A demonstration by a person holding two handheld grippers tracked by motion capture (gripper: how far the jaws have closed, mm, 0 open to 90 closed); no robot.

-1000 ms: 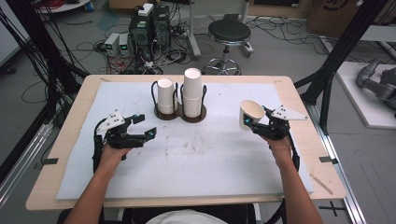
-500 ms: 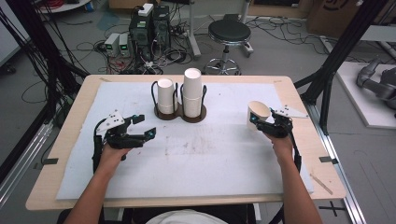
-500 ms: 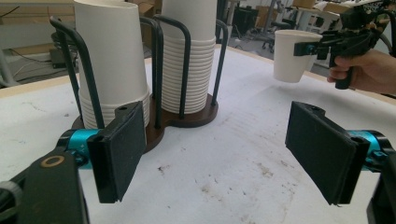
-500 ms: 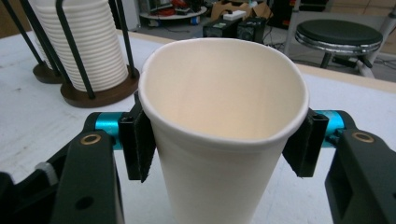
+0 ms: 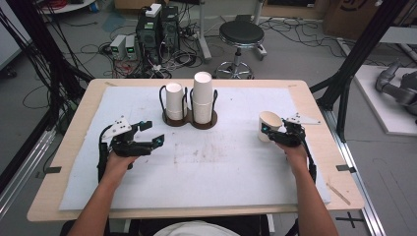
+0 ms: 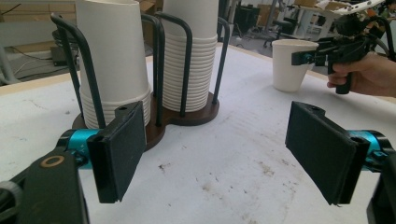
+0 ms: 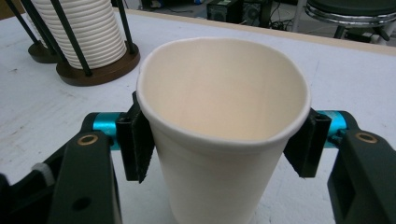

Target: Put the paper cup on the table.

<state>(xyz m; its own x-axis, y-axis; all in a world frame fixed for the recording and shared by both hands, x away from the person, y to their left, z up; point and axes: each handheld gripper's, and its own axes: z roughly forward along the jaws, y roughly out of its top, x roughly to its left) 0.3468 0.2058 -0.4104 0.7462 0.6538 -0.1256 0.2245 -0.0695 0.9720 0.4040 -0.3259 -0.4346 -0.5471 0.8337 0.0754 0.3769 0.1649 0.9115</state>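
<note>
A white paper cup [image 5: 269,125] stands upright on the white mat at the right, mouth up. My right gripper [image 5: 271,132] is shut on it. In the right gripper view both pads press the cup [image 7: 224,116] just under its rim, which is squeezed slightly oval. Its jaws have just eased a little wider, with the cup still between them. My left gripper [image 5: 153,132] hovers open at the left of the mat, nothing between its pads [image 6: 119,149]. It faces the cup holder [image 6: 187,116].
A dark wooden holder [image 5: 189,122] with black wire loops stands at the back middle. It carries a short stack of cups [image 5: 174,101] and a taller stack [image 5: 202,96]. The stained white mat [image 5: 211,162] covers most of the wooden table.
The right gripper has sunk and moved slightly left with the cup. The cup, tilted in the air before, now stands upright on the mat. The left gripper has kept still.
</note>
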